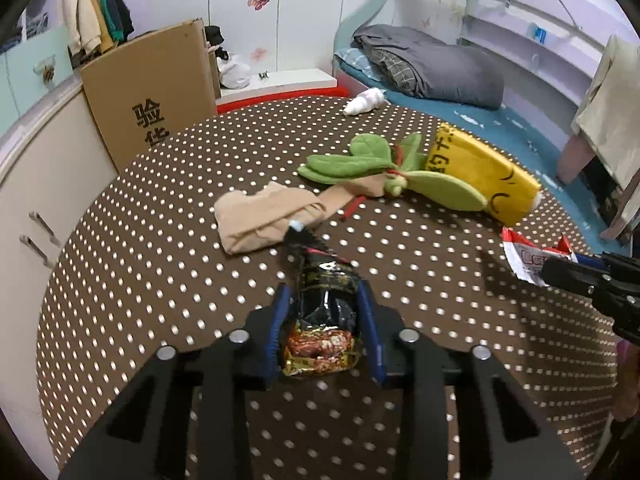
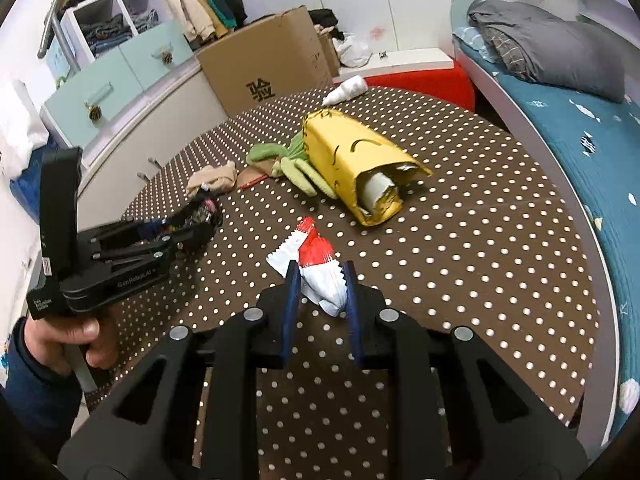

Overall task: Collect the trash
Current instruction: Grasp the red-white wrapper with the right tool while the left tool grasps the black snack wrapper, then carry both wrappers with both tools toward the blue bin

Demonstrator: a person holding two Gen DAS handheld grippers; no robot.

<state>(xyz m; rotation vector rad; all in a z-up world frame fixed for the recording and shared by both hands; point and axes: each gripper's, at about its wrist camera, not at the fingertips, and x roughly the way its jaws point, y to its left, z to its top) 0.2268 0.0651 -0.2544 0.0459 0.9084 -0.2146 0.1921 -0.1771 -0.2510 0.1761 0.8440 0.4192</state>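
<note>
The left gripper point(image 1: 324, 304) has its fingers point(image 1: 280, 320) clenched on a black wrapper point(image 1: 324, 312), held low over the dotted desk point(image 1: 160, 280) at 6 o'clock in the left view. A beige stocking point(image 1: 260, 216) lies at 11 o'clock from it, a plush corn point(image 1: 476, 172) at 1 o'clock. The right gripper point(image 2: 320, 284) grasps a red-and-white wrapper point(image 2: 320, 268) between its fingers point(image 2: 290, 292), at the desk's near middle, with the corn at 12 o'clock.

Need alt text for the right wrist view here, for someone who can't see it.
The right gripper is shut on a red-and-white wrapper above a brown polka-dot table. At left, the left gripper holds a dark wrapper; a yellow plush toy lies beyond.
</note>
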